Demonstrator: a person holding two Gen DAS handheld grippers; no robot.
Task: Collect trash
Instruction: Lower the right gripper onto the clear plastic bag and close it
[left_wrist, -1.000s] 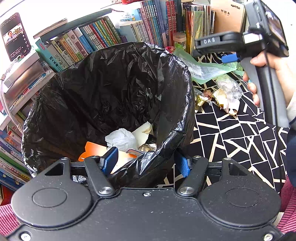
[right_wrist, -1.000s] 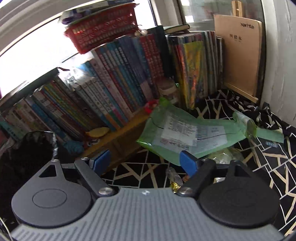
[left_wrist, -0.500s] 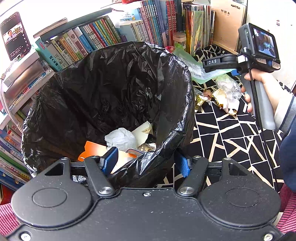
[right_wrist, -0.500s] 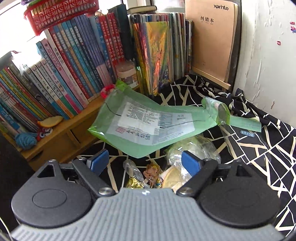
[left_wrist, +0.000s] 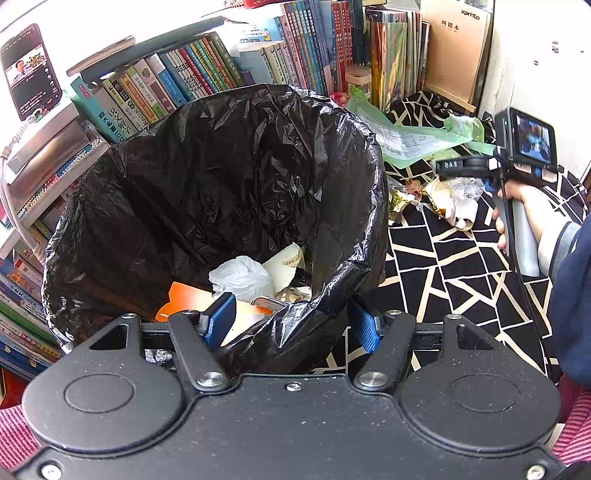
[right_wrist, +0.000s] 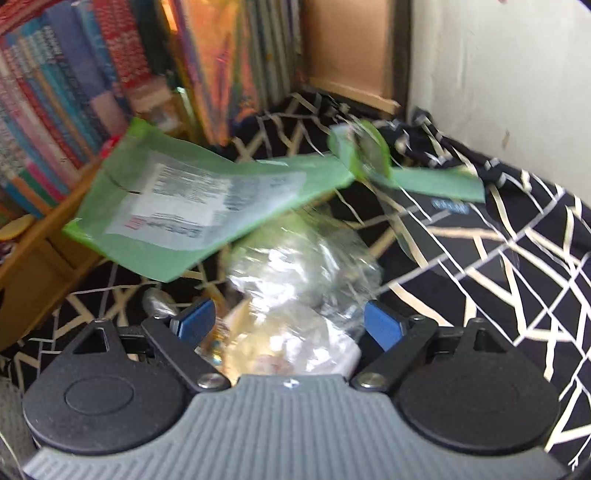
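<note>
1. The left gripper (left_wrist: 291, 323) is sitting with its blue pads spread wide, one pad (left_wrist: 221, 319) inside the rim of the black bin bag (left_wrist: 236, 177) and the other (left_wrist: 364, 328) outside it, so the plastic edge is lying between them; whether the pads are actually pressing it I cannot tell
2. Down in the bag, a white crumpled bag (left_wrist: 240, 275), an orange card (left_wrist: 181, 295) and some pale paper are lying at the bottom
3. The right gripper (right_wrist: 286, 321) is hanging with its fingers parted wide, gripping nothing, and the clear crinkled wrapper (right_wrist: 306, 273) of the trash pile is lying between and just ahead of the pads; this view is blurred
4. Just beyond, a green mailer bag (right_wrist: 184, 218) is resting across the black patterned cloth (right_wrist: 517, 258), near the row of books (left_wrist: 207, 74)
5. A hand (left_wrist: 517, 210) is gripping the right tool's handle over the pile
</note>
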